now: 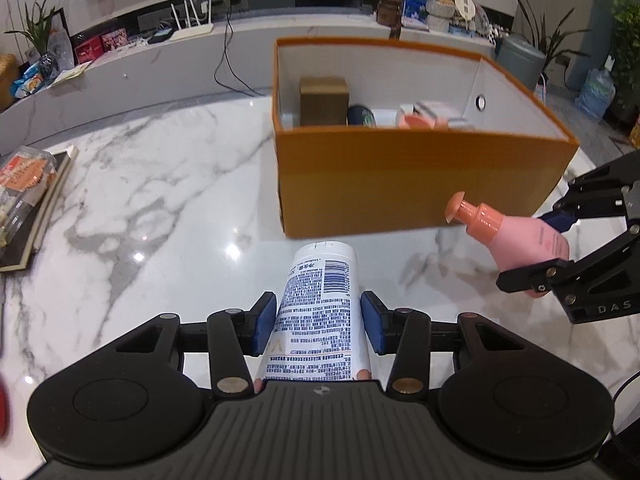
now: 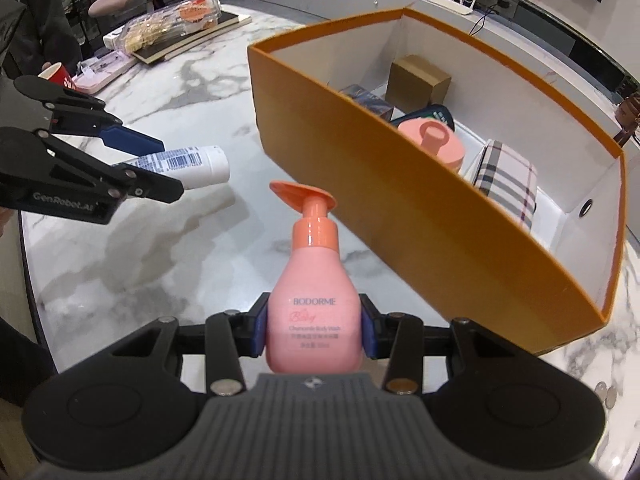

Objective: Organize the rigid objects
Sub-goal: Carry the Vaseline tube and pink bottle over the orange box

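My left gripper (image 1: pixel 319 326) is shut on a white tube with a barcode (image 1: pixel 320 312), held above the marble table; both also show in the right wrist view, the gripper (image 2: pixel 168 168) and the tube (image 2: pixel 188 166). My right gripper (image 2: pixel 314 330) is shut on a pink pump bottle (image 2: pixel 313 292) with an orange pump; the bottle also shows in the left wrist view (image 1: pixel 520 236). An orange box (image 1: pixel 400 184) (image 2: pixel 420 216) stands ahead, holding a brown carton (image 1: pixel 323 100), a dark item (image 1: pixel 360 116), a pink jar (image 2: pixel 434 142) and a plaid box (image 2: pixel 506 180).
A packaged snack on a book (image 1: pixel 28 188) lies at the table's left edge. A red cup (image 2: pixel 56 74) and flat packets sit at the far left in the right wrist view. A low marble shelf with a router (image 1: pixel 192 28) runs behind.
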`<state>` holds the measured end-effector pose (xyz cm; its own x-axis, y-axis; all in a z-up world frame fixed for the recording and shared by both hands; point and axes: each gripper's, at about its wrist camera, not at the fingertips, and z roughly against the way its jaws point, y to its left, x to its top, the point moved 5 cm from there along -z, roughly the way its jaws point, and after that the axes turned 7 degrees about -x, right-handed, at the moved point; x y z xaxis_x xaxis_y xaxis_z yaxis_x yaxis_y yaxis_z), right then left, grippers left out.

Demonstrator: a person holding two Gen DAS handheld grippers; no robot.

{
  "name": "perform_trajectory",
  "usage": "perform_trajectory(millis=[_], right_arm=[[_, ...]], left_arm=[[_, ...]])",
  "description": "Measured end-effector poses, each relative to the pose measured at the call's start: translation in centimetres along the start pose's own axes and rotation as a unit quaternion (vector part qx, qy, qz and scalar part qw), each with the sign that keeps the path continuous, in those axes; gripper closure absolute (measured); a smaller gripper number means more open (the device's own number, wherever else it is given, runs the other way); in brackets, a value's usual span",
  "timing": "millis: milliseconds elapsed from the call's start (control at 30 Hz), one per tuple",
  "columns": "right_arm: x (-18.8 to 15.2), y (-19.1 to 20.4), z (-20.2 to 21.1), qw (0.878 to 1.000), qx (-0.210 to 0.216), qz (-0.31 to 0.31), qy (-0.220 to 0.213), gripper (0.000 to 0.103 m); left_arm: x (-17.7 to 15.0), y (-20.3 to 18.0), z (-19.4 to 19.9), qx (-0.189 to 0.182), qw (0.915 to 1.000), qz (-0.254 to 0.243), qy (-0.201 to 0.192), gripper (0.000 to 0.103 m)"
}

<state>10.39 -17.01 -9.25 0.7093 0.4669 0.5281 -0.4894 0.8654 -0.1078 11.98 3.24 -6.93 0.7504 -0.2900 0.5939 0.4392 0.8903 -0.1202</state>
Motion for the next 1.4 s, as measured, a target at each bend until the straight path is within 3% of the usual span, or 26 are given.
perform_trajectory(millis=[267, 667, 1167, 1400], right_arm=[[1.8, -0.3, 3.3, 0.999, 0.006, -0.013, -0.039, 0.059], [6.1, -2.2, 6.7, 0.992, 0.003, -0.061, -0.109, 0.059], [7.7, -7.5, 3.7, 0.984, -0.033, -0.140, -0.104, 0.059], [7.0, -9.8, 2.1, 0.981, -0.054, -0.167, -0.088, 0.059]], left_arm=[[3.3, 0.2, 3.0, -0.006, 0.9991, 0.013, -0.041, 0.050], [8.4, -0.9, 2.9, -0.010, 0.9980, 0.003, -0.062, 0.050], [12.8, -1.8, -1.7, -0.023, 0.9980, 0.022, -0.055, 0.050], [13.8, -1.8, -4.5, -0.010, 0.9987, 0.027, -0.041, 0.050]])
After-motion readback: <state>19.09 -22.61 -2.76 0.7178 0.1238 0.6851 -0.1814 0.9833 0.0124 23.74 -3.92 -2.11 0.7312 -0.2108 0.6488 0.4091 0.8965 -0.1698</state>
